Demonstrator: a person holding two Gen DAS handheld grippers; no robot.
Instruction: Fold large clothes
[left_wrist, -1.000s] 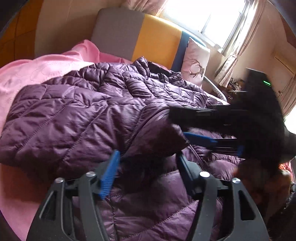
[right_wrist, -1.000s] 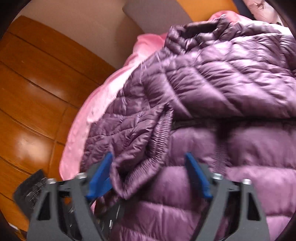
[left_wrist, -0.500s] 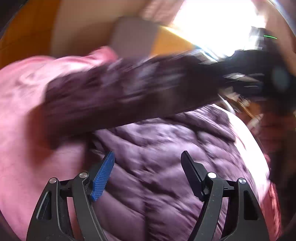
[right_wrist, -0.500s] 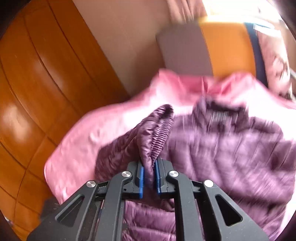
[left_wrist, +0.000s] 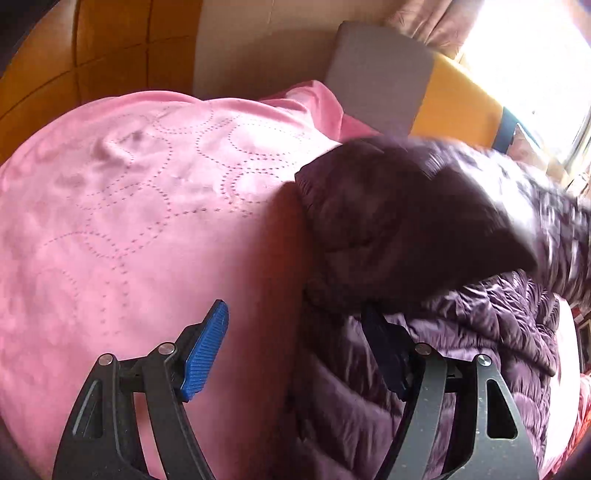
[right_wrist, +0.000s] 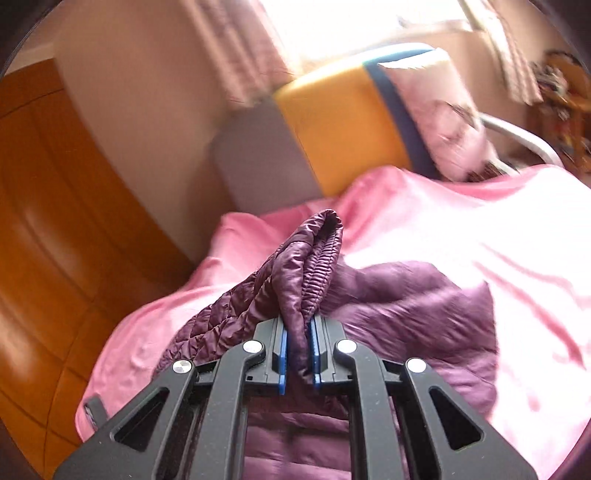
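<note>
A purple quilted puffer jacket (left_wrist: 461, 350) lies on a pink blanket (left_wrist: 147, 221) over a bed. My right gripper (right_wrist: 297, 354) is shut on the jacket's sleeve cuff (right_wrist: 317, 258) and holds it raised above the jacket body (right_wrist: 406, 306). In the left wrist view the lifted sleeve (left_wrist: 406, 214) crosses blurred above the jacket. My left gripper (left_wrist: 299, 350) is open and empty, low over the jacket's left edge, its left pad over the blanket.
A grey, orange and blue headboard (right_wrist: 340, 122) stands at the back with a pale pillow (right_wrist: 443, 110) against it. Wooden wardrobe panels (right_wrist: 55, 221) line the left. A bright window (left_wrist: 535, 55) is behind the bed.
My right gripper closed on the sleeve cuff and lifted it up and across the jacket. My left gripper shifted left to the jacket's edge and stayed open.
</note>
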